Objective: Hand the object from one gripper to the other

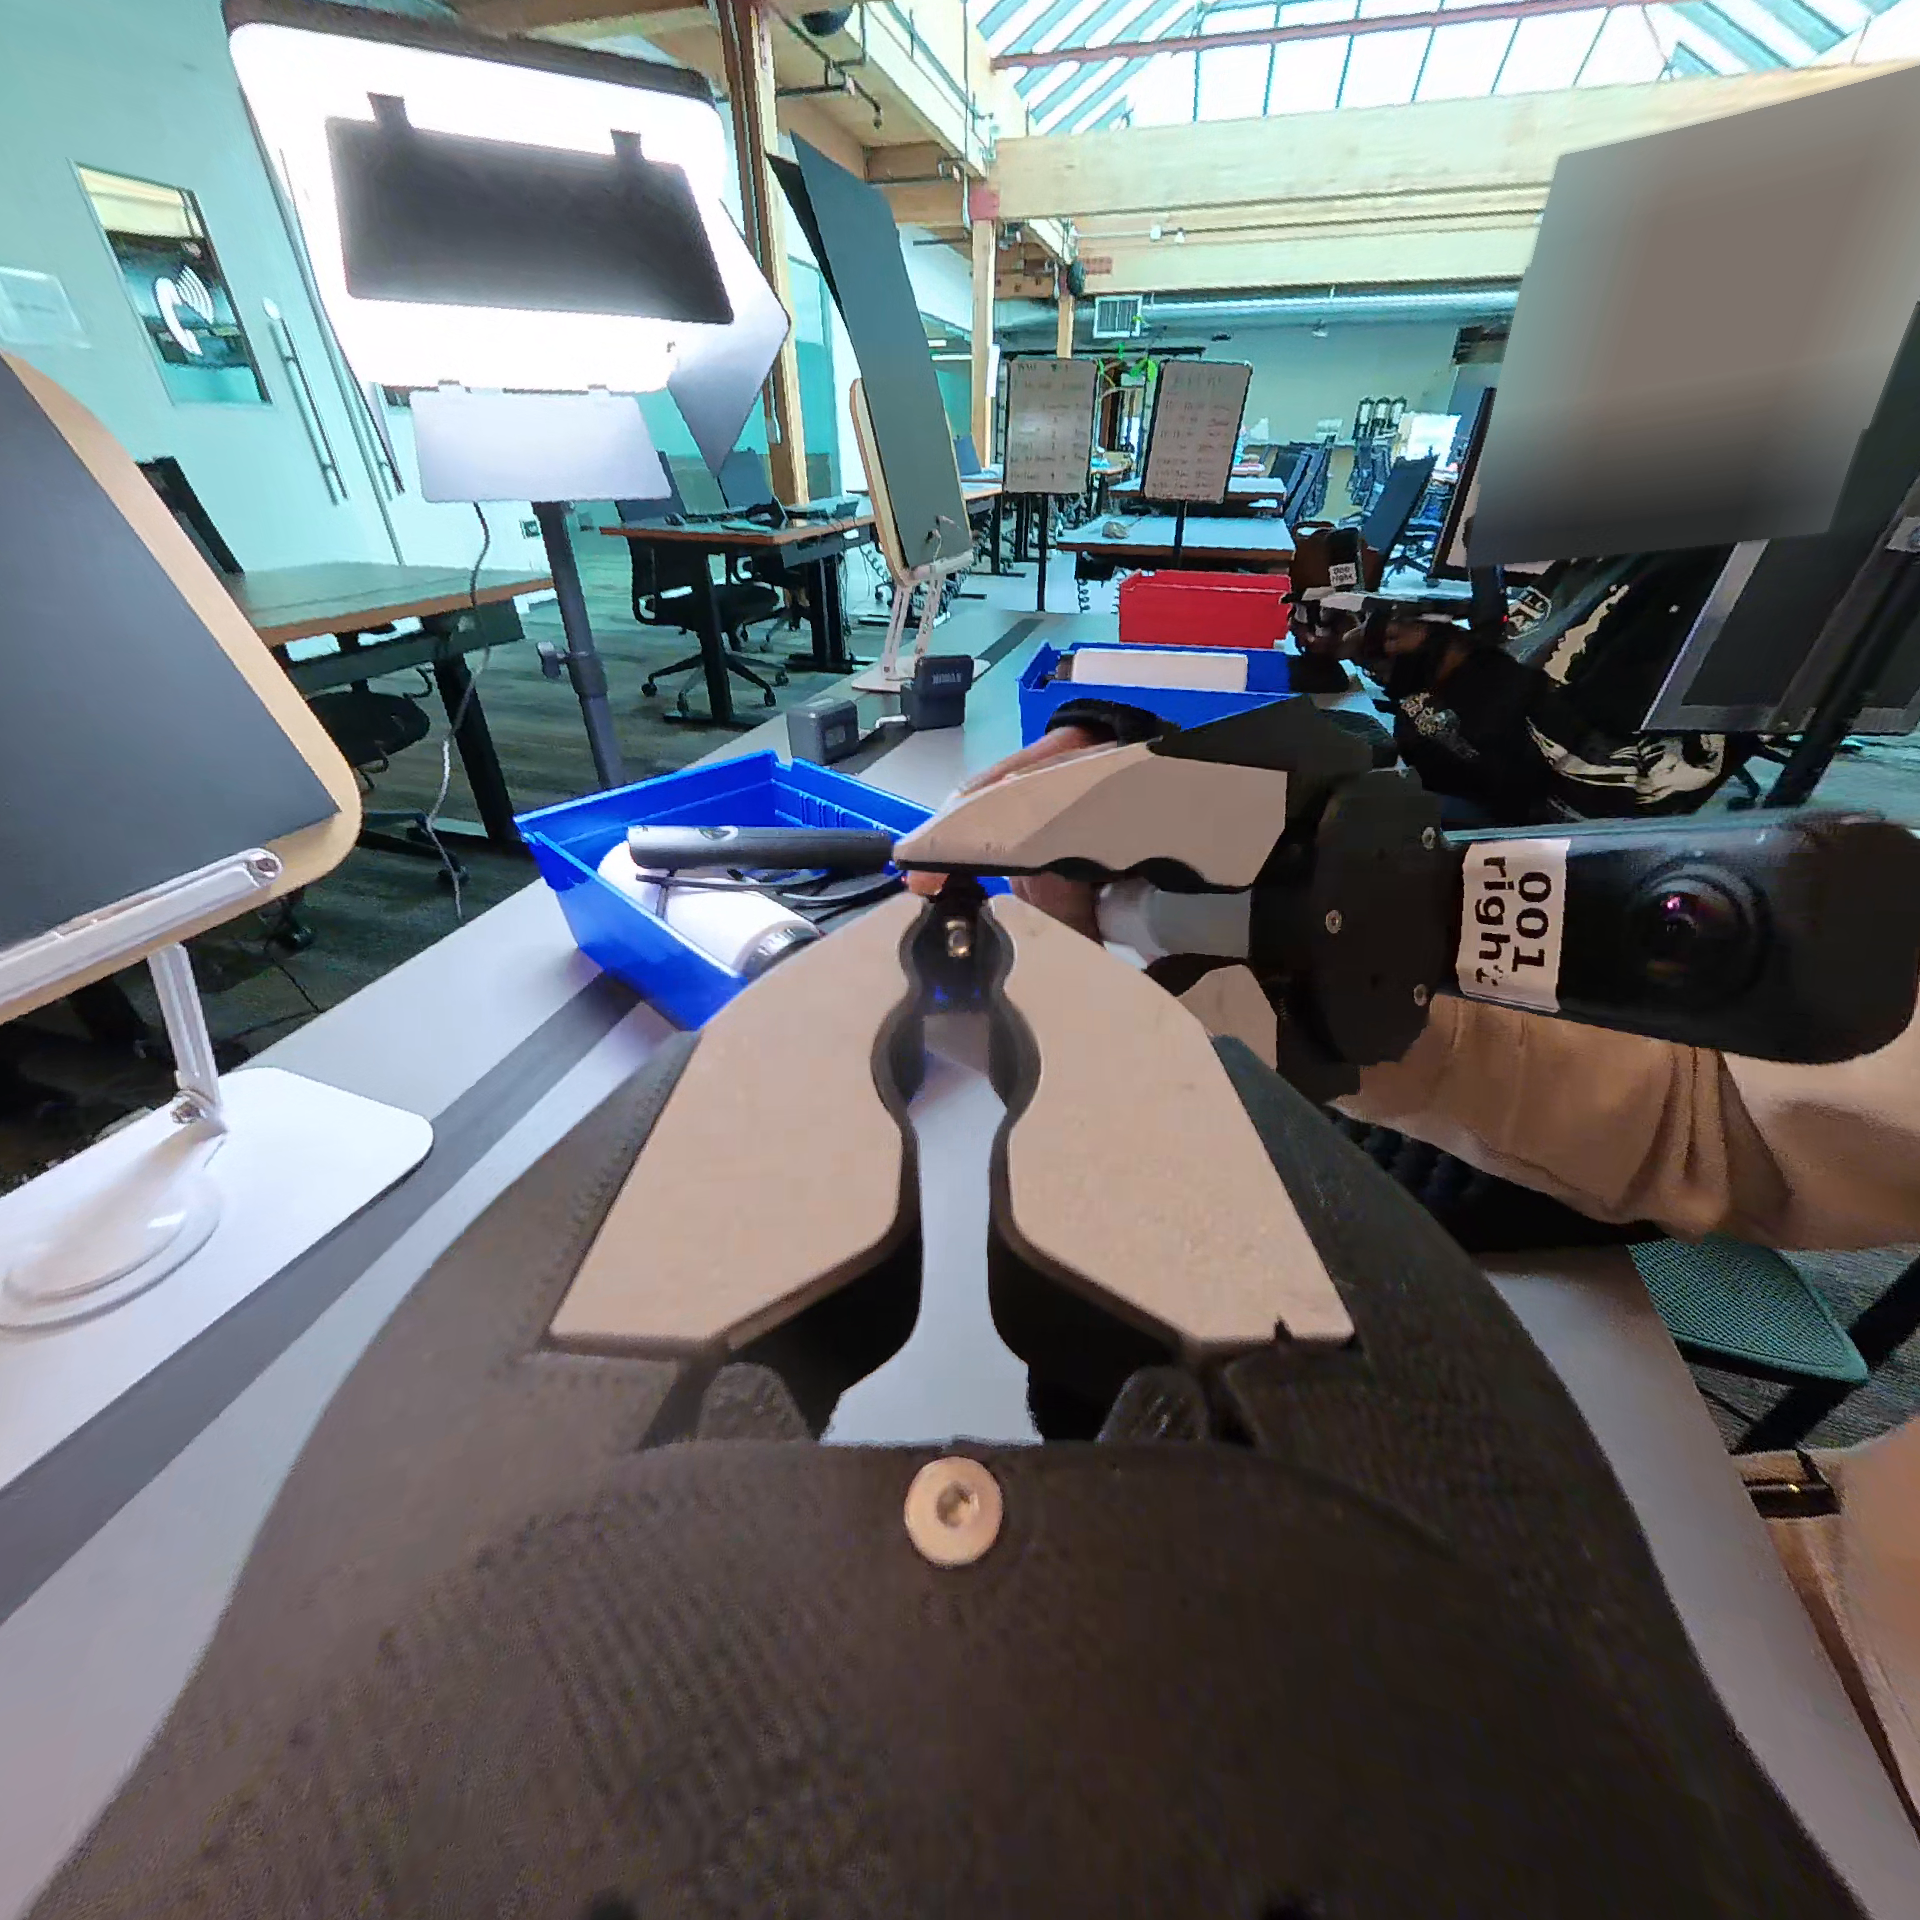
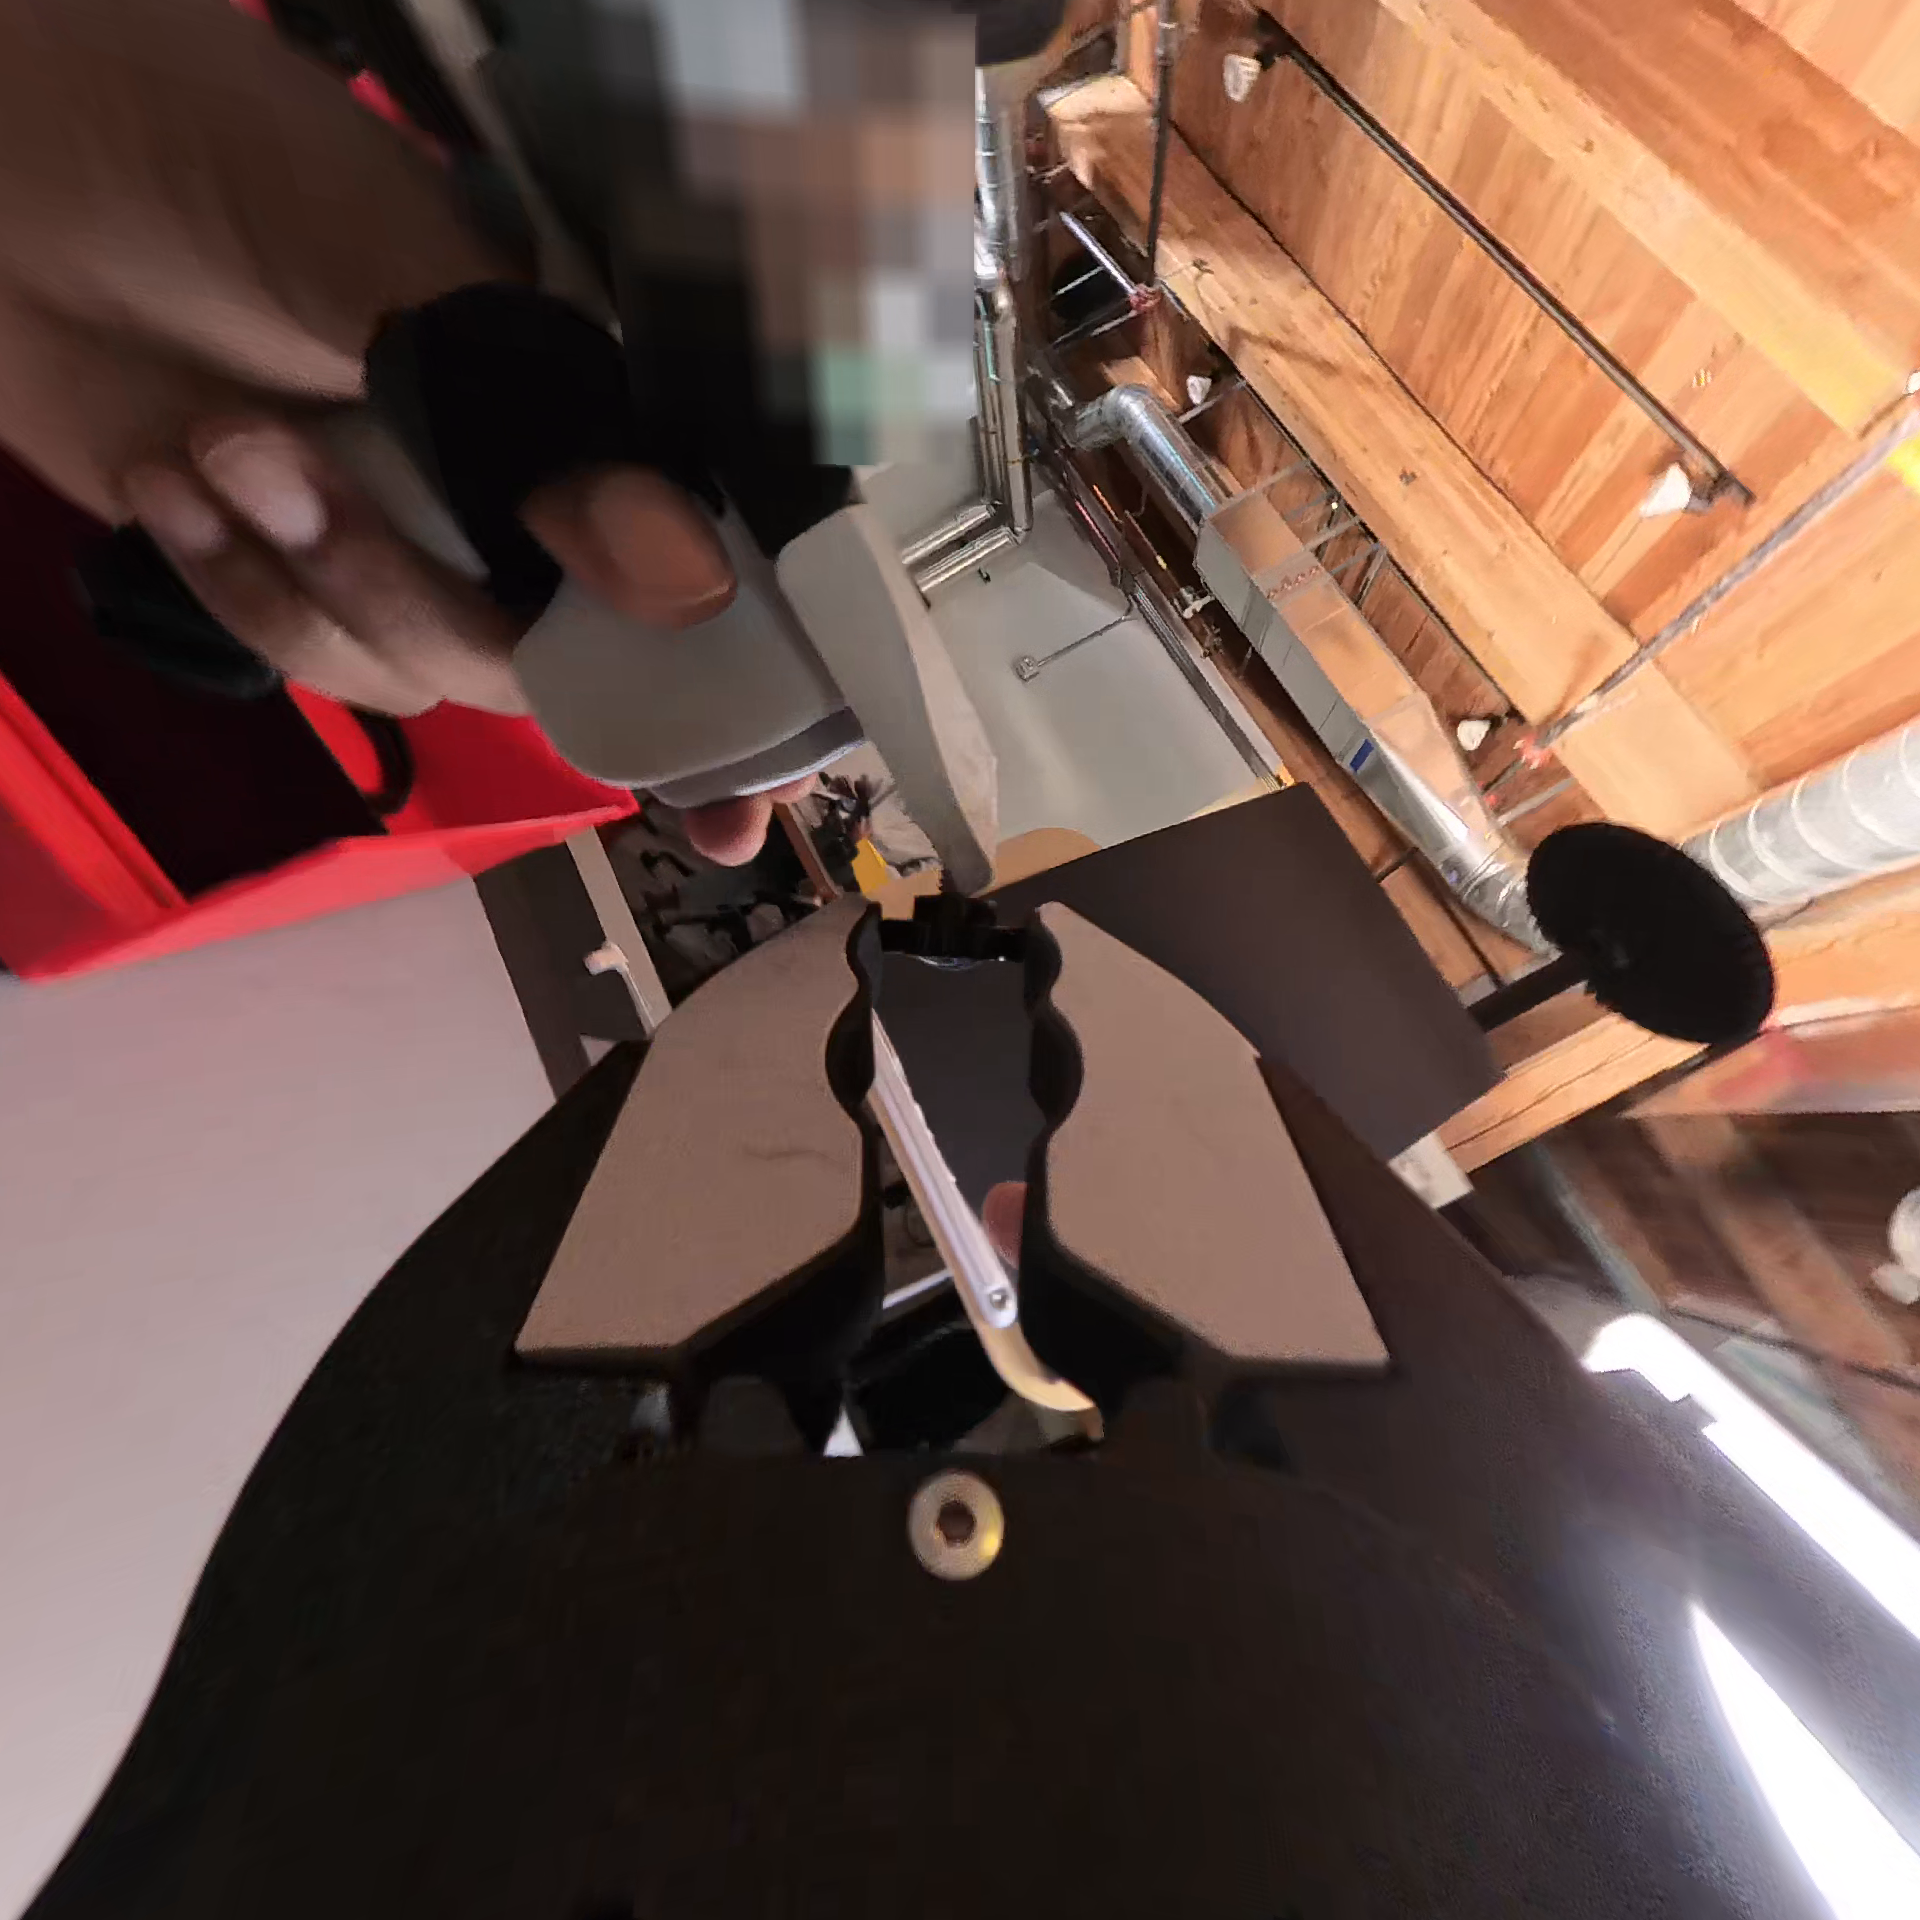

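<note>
Left wrist view: both tools' tips on a small black object (image 1: 958, 932)

We see a grey worktop (image 1: 343, 1226) carrying a blue bin (image 1: 665, 935), a white tablet stand (image 1: 197, 1153), another blue bin (image 1: 1143, 691) and a red bin (image 1: 1200, 613).

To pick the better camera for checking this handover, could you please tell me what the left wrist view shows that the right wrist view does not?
Only the left wrist view shows a blue bin of tools and the office desks behind it. Only the right wrist view shows the wooden ceiling, metal ducts and the hand holding the left gripper. Both show the small black part between the fingertips of the left gripper and the right gripper, plus a red bin.
</note>
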`<state>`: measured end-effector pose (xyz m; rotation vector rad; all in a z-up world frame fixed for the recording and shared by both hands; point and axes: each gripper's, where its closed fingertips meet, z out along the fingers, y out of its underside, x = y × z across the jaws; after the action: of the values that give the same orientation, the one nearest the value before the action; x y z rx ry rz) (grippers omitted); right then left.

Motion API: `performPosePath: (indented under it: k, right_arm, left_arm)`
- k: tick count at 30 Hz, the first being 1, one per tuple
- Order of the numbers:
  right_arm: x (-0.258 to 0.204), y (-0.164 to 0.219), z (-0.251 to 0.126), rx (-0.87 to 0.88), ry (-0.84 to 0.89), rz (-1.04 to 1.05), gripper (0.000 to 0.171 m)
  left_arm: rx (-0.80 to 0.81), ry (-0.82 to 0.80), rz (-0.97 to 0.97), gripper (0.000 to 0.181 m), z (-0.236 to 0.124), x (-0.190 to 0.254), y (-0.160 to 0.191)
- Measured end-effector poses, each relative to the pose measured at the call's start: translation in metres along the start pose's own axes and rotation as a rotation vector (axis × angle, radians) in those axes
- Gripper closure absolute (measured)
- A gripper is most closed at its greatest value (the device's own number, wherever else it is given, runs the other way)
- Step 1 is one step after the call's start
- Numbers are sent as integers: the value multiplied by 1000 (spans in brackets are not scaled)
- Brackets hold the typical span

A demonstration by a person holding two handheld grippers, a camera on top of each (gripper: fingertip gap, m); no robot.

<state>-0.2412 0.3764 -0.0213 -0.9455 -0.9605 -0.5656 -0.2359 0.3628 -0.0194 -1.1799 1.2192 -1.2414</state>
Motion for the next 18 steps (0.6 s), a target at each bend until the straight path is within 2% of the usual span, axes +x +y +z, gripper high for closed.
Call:
performPosePath:
  k: [3, 6, 8, 11, 13, 14, 16, 18]
  right_arm:
    - [-6, 5, -2, -12, -53, -122, 146]
    - [-8, 5, -4, 10, -112, -94, 145]
    - [2, -3, -6, 47, -141, 124, 146]
    - [26, -17, -11, 157, -191, 567, 138]
    - [27, -23, -13, 217, -247, 770, 136]
    - [24, -25, -12, 231, -262, 807, 135]
    - [17, -29, -9, 220, -241, 736, 137]
    - [20, -30, -8, 192, -137, 597, 150]
  left_arm:
    - [-60, 21, -38, 175, 2, -1, 9]
    - [-32, 74, -74, 175, 1, 2, 8]
    - [122, 166, -149, 175, -3, 8, -8]
    - [376, 268, -298, 175, -16, 9, -33]
    - [450, 305, -368, 175, -18, 8, -36]
    - [470, 318, -393, 175, -17, 9, -36]
    - [511, 333, -434, 176, -15, 11, -35]
    - [532, 345, -468, 175, -13, 14, -35]
